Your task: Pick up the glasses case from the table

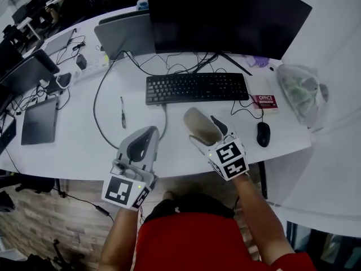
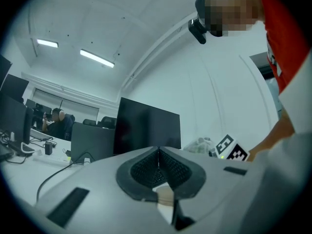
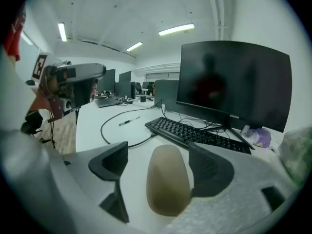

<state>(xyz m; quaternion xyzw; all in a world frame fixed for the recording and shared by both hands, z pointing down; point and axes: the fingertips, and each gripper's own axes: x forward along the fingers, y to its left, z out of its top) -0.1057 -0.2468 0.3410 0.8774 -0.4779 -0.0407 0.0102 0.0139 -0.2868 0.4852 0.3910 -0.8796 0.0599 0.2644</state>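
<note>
A beige oblong glasses case (image 1: 201,126) lies on the white table (image 1: 79,145), just in front of the keyboard. My right gripper (image 1: 206,131) slants down around it, jaws open. In the right gripper view the case (image 3: 168,179) lies between the two dark pads (image 3: 111,162), close against the right one, with a gap of bare table on the left side. My left gripper (image 1: 145,135) is held level over the table's front edge, left of the case and apart from it. Its pads (image 2: 146,168) meet with nothing between them, so it is shut.
A black keyboard (image 1: 197,87) and a dark monitor (image 1: 225,16) stand behind the case. A mouse (image 1: 263,133) and a red-and-white box (image 1: 265,101) lie to the right, a plastic bag (image 1: 302,92) beyond. A pen (image 1: 123,113), cables and a tablet (image 1: 39,122) lie to the left.
</note>
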